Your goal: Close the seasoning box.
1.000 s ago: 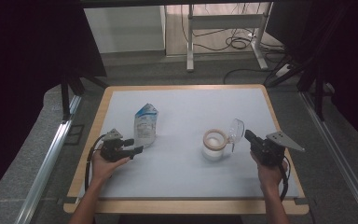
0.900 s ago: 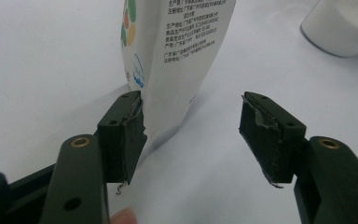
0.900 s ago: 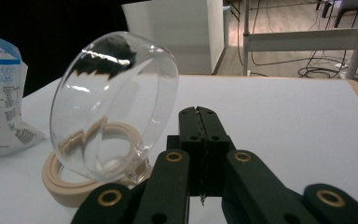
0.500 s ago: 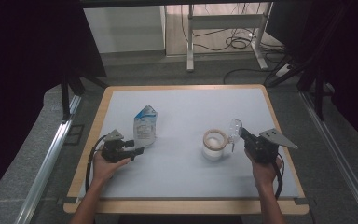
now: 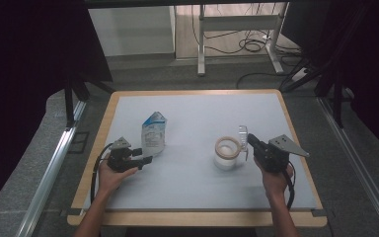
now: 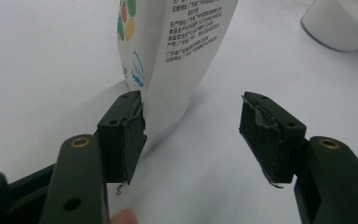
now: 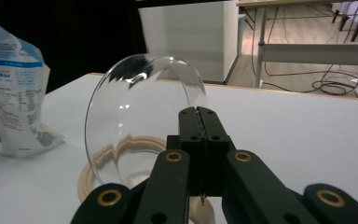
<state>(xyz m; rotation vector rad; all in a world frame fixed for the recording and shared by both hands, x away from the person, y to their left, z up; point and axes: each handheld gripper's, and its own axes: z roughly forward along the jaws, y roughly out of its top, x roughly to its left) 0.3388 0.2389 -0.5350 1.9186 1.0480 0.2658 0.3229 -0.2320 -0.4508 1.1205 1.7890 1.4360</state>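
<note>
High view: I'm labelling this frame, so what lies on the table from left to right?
left gripper → white and blue pouch → white jar with a tan rim → clear lid, held on edge → right gripper

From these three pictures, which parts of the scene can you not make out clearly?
- Printed white pouch: its top is cut off by the upper edge of the left gripper view.
- Small print on it: too small in the high view.
- White jar: mostly hidden behind the clear round lid and right gripper.
</note>
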